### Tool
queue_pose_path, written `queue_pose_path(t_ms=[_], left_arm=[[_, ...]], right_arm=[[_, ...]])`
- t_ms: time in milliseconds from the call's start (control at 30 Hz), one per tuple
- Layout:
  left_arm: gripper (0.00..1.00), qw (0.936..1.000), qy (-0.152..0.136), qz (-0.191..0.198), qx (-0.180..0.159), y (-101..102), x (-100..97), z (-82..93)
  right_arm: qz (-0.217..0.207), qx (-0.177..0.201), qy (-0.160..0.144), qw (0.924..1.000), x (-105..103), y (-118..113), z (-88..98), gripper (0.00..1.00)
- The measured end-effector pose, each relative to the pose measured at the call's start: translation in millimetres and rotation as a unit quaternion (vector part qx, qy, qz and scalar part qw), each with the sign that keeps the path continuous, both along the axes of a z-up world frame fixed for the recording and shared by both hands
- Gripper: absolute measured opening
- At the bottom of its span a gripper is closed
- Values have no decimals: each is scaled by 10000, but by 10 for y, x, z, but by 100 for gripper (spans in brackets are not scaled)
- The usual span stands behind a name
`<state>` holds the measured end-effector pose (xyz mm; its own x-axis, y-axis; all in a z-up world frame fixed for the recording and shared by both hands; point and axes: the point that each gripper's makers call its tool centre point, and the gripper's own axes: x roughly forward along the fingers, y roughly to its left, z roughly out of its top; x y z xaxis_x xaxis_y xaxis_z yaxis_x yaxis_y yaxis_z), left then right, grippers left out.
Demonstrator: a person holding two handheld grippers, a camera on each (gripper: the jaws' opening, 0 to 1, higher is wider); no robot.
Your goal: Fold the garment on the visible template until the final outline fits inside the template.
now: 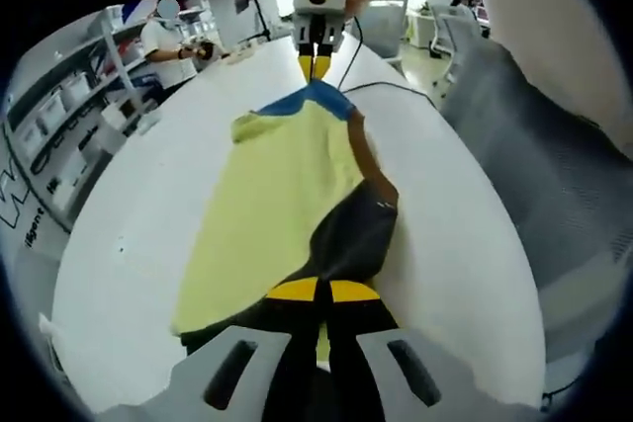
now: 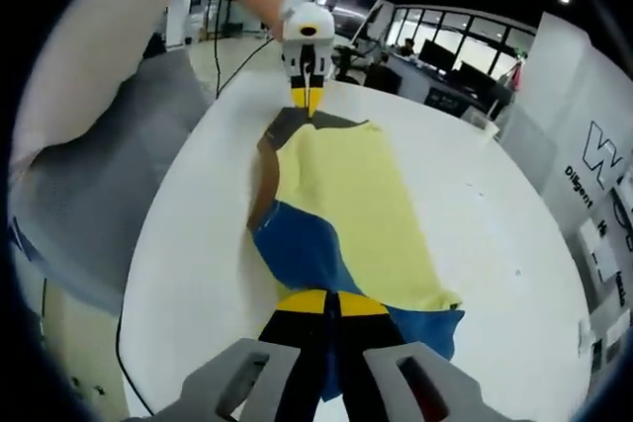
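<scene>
Nearest item, left gripper view: left tool (image 1: 318, 292), black jaws with yellow tips, pressed together on the dark grey end of a pale yellow fabric garment (image 1: 272, 210) with blue, brown and dark grey panels.

Garment, left gripper view: lies stretched flat on the white round-edged counter (image 1: 129, 264), running straight ahead from the left tool to the right tool (image 1: 315, 68) at the far end. Yellow panel to the left of the tool's line; brown strip and dark grey panel along the right edge; blue patch at the far end under the right tool's yellow tips.

Right tool, right gripper view (image 2: 324, 303): black jaws, yellow tips, closed on the blue end of the garment (image 2: 346, 195). Blue panel lies just ahead and to the left; yellow panel extends ahead toward the left tool (image 2: 307, 96), whose tips pinch the grey end. Brown strip borders the left edge.

Counter, right gripper view (image 2: 475, 234): white, bare to the right of the garment.

Surroundings: grey mesh chair (image 1: 534, 165) beyond the counter's right edge in the left gripper view; person in white top (image 1: 168, 46) standing by shelving (image 1: 69, 106) far left; black cable (image 1: 381, 86) trailing across the far counter.
</scene>
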<state>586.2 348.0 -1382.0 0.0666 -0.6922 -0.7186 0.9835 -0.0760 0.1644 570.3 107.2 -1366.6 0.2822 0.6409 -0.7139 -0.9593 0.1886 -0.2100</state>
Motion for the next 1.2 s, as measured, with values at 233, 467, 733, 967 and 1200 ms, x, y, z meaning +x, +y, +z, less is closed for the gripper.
queue_pose_path(t_ms=[233,467,733,967,1200], left_arm=[[6,9996,249,-4,-145,17,-68,174],[6,9988,131,234,-416,-39,267,412],[6,9976,-31,392,-562,-88,678,547],[6,9971,-114,489,-576,-113,989,537],[6,9958,-139,660,-624,-142,1324,549]], right_arm=[[108,7,-38,9999,-55,10,122,0],[-50,71,-273,9996,256,-35,306,0],[-209,131,-422,9988,647,-68,372,0],[-318,130,-466,9983,933,-103,320,0],[-580,258,-456,9969,1253,-138,303,0]])
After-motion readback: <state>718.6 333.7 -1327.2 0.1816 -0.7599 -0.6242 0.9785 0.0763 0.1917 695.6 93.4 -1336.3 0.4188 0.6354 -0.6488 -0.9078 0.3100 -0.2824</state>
